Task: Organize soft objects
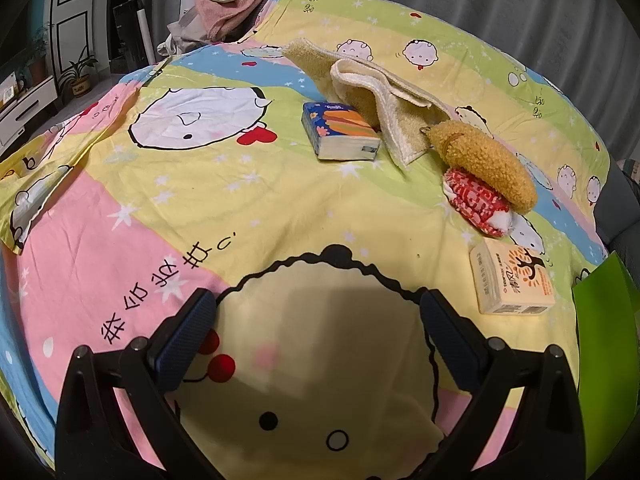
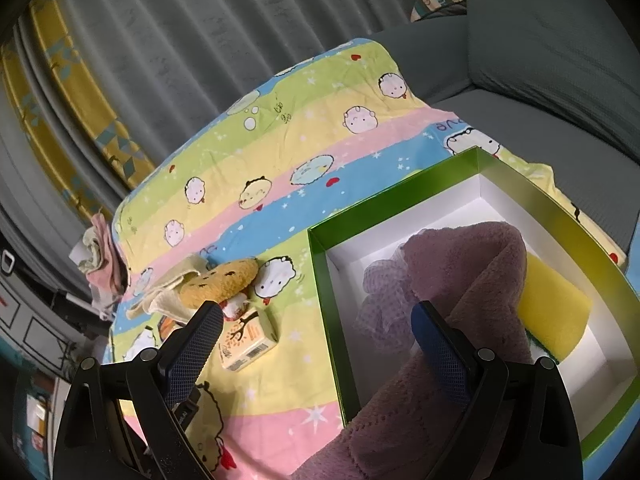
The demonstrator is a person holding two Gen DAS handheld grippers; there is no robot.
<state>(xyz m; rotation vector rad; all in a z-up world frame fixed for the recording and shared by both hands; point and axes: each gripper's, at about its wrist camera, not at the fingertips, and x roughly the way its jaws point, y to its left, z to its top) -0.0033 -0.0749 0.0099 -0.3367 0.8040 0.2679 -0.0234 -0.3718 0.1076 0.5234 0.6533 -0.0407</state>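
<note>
Pink towel (image 2: 452,320): draped over box (image 2: 400,192) front rim, half inside w/ sponge (image 2: 556,308) and purple mesh puff (image 2: 384,300), half hanging out toward the viewer. R gripper (image 2: 316,344): jaws wide apart, holding nothing, towel beside its right finger. Risk: towel's outer half looks heavy enough to slide back out, or drag the box rim. L gripper (image 1: 320,320): wide open, empty, over sheet (image 1: 120,240). Still outside: blue tissue pack (image 1: 340,132), cream cloth (image 1: 384,100), plush (image 1: 488,164), red-white item (image 1: 476,204), orange tissue pack (image 1: 512,280). Plush rests on the red-white item; grabbing one may shift the other.
</note>
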